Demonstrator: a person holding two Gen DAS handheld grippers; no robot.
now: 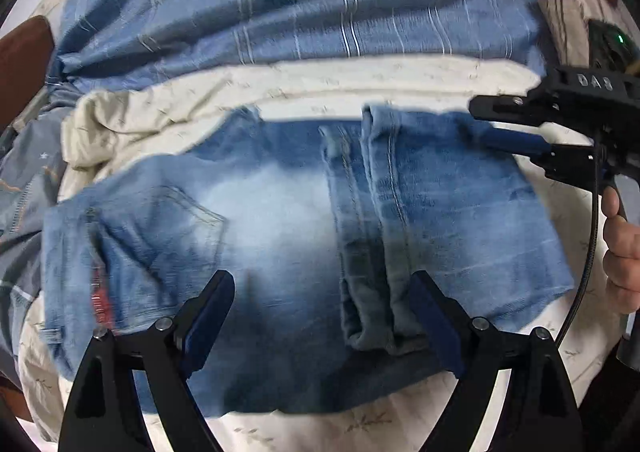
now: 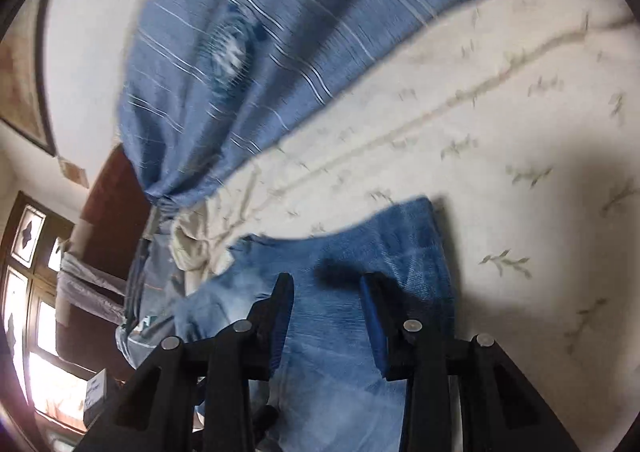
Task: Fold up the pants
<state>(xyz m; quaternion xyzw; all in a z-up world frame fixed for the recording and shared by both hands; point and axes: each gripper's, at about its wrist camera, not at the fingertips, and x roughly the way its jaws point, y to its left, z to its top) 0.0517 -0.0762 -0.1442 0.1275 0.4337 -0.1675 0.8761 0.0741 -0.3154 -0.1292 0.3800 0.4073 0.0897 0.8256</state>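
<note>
Faded blue jeans (image 1: 280,219) lie folded on a cream leaf-print bedsheet (image 1: 360,79), with a back pocket at the left and leg hems folded over the middle. My left gripper (image 1: 324,292) is open just above the jeans' near part, its fingers either side of the leg hems. My right gripper (image 1: 492,119) reaches in from the right over the jeans' far right corner; in its own view the right gripper (image 2: 326,288) is open above the jeans (image 2: 340,332), holding nothing.
A blue striped pillow (image 1: 320,3) with a round logo lies behind the jeans, also in the right wrist view (image 2: 260,51). Grey-blue bedding (image 1: 24,191) is bunched at the left. A wooden headboard (image 2: 116,207) and a window (image 2: 36,312) are at the left.
</note>
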